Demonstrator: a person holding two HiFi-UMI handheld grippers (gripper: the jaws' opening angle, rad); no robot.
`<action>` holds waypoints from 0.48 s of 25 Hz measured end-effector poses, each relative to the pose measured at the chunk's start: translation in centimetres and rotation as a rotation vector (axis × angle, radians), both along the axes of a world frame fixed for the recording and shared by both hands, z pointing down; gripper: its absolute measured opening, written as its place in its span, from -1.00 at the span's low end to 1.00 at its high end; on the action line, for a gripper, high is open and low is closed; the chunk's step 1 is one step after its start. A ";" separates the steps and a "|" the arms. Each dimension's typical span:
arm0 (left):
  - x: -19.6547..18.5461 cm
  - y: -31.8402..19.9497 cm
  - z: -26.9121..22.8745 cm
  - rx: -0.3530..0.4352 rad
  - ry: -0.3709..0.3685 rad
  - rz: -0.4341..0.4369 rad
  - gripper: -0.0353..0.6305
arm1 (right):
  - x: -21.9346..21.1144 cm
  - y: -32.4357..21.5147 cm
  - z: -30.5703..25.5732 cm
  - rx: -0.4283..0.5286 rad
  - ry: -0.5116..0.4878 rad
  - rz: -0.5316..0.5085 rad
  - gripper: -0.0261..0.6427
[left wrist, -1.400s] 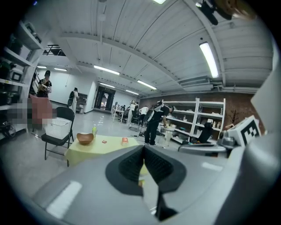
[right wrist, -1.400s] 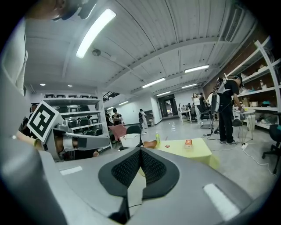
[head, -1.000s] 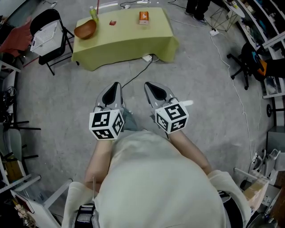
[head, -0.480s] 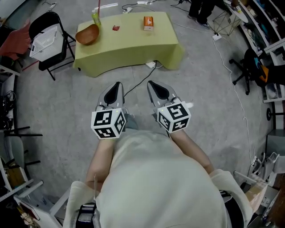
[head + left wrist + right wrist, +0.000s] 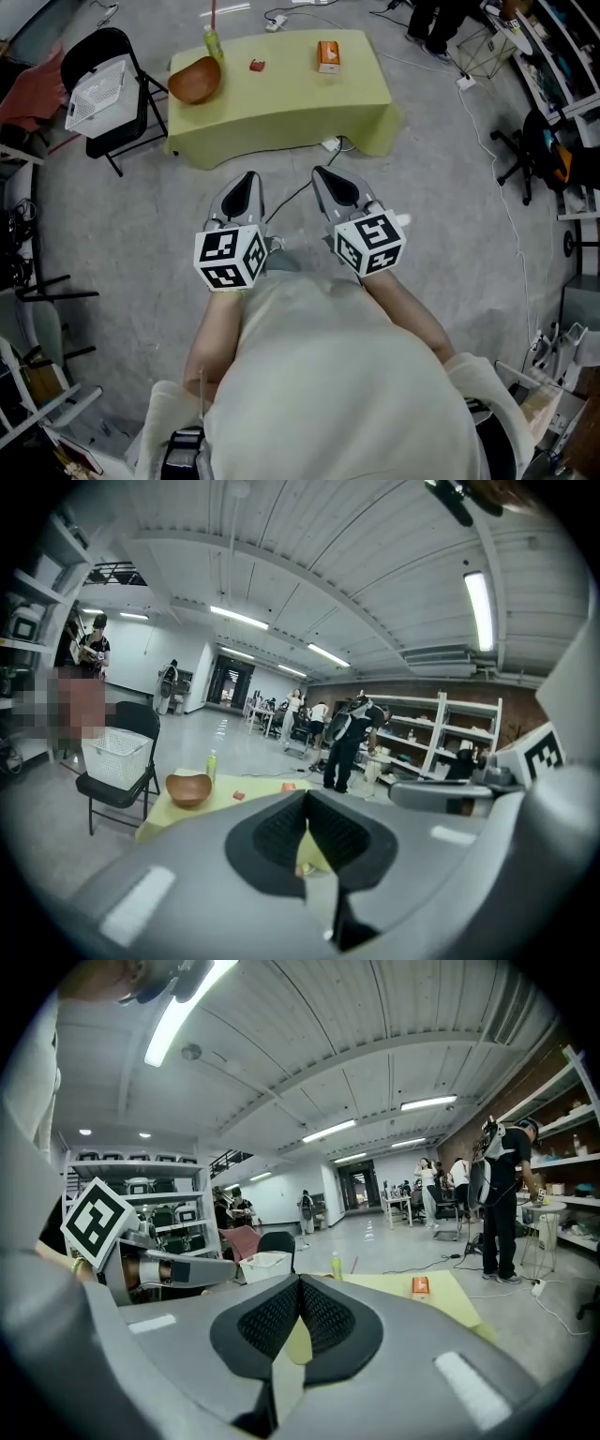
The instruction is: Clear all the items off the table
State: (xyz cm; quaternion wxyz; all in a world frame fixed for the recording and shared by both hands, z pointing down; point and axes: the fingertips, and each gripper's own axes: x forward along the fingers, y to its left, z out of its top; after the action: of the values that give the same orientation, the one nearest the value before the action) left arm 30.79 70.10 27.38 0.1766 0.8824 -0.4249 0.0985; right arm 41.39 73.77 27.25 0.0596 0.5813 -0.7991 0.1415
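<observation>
Left gripper: my left gripper (image 5: 246, 180) is held out over the floor in front of my body. Its jaws are pressed together with nothing between them, and its tips aim toward the table.
Right gripper: my right gripper (image 5: 326, 176) is beside the left one and also aimed at the table. Its jaws are closed tight and hold nothing.
Cable: a dark cable (image 5: 298, 187) lies on the floor between the two sets of tips and runs up to a white plug block (image 5: 330, 144) at the table's foot.
Table: the table (image 5: 281, 103), under a yellow-green cloth, stands beyond the grippers and well apart from them. Its long axis runs left to right across my head view.
Bowl: a brown bowl (image 5: 194, 82) sits at the table's left end, mouth up.
Red item: a small red thing (image 5: 257, 65) lies flat near the middle. It is too small for me to tell what it is.
Box: an orange box (image 5: 327, 55) lies flat right of the middle, its long axis running away from me.
Bottle: a green bottle (image 5: 213, 42) stands upright at the far left corner, just behind the bowl, cap up.
Chair: a black folding chair (image 5: 97, 42) stands left of the table with a white basket (image 5: 94, 89) on its seat.
</observation>
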 end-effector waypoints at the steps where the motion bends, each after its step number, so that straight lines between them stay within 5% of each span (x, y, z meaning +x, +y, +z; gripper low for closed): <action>1: -0.4 -0.8 0.0 -0.003 0.001 -0.001 -0.86 | -0.4 -0.8 0.0 -0.001 0.001 -0.002 -0.94; 12: -3.8 -8.6 0.7 -0.013 -0.012 0.021 -0.86 | -4.1 -9.1 0.4 0.010 -0.007 -0.003 -0.94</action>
State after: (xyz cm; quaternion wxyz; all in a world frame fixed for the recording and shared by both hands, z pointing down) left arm 26.98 61.52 28.05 0.1788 0.8850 -0.4160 0.1084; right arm 37.27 64.69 27.61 0.0540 0.5801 -0.8007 0.1395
